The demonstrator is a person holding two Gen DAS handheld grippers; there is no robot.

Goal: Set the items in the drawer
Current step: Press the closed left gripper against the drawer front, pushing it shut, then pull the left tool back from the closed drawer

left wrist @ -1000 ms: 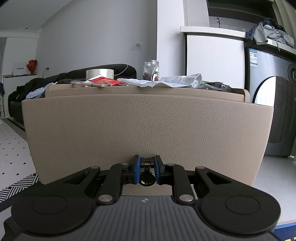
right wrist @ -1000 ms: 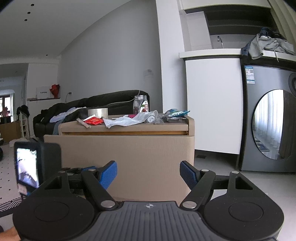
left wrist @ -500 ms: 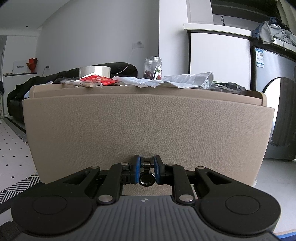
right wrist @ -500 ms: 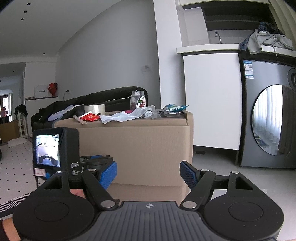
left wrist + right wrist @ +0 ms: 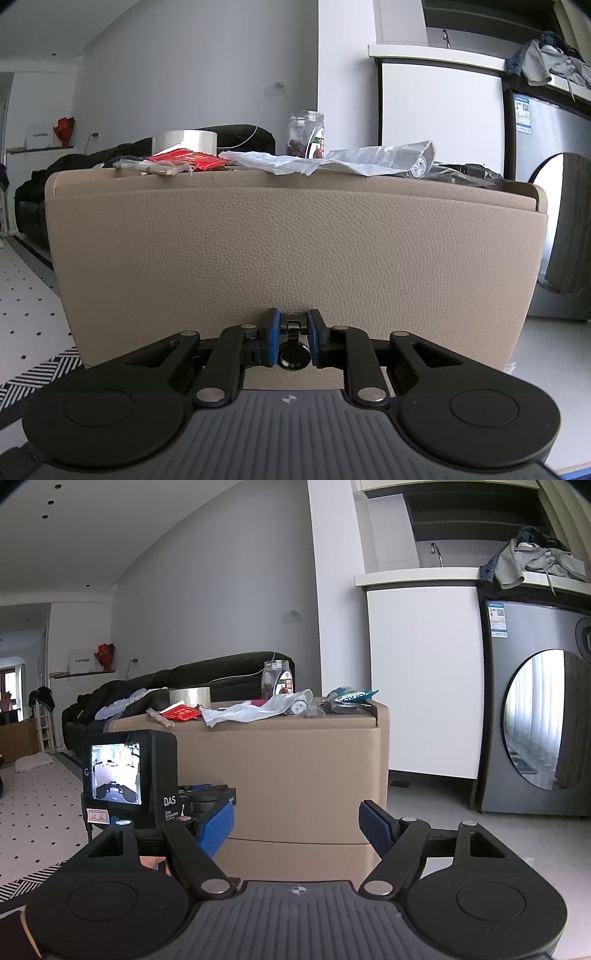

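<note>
A beige leather drawer front [image 5: 295,251] fills the left wrist view. My left gripper [image 5: 292,339] is shut on its small black ring pull [image 5: 293,356] low on the front. A narrow step shows between the drawer front and the cabinet top [image 5: 532,192]. On that top lie a tape roll [image 5: 184,140], a red packet [image 5: 184,159], a crumpled plastic bag [image 5: 288,162], a glass jar [image 5: 306,133] and a green-blue snack packet [image 5: 351,695]. My right gripper [image 5: 297,825] hangs open and empty, back from the cabinet [image 5: 295,775]. The left gripper's camera unit [image 5: 122,775] shows at the cabinet's left.
A grey washing machine [image 5: 535,720] stands to the right, with clothes [image 5: 532,561] piled on the counter above. A white cabinet [image 5: 421,683] sits behind. A dark sofa [image 5: 166,679] lies at the back left. A striped rug [image 5: 37,373] covers the floor at left.
The drawer, pulled out a second ago, has slid back in toward the cabinet with my left gripper still on its pull. The right gripper stayed open and now faces the cabinet from further right.
</note>
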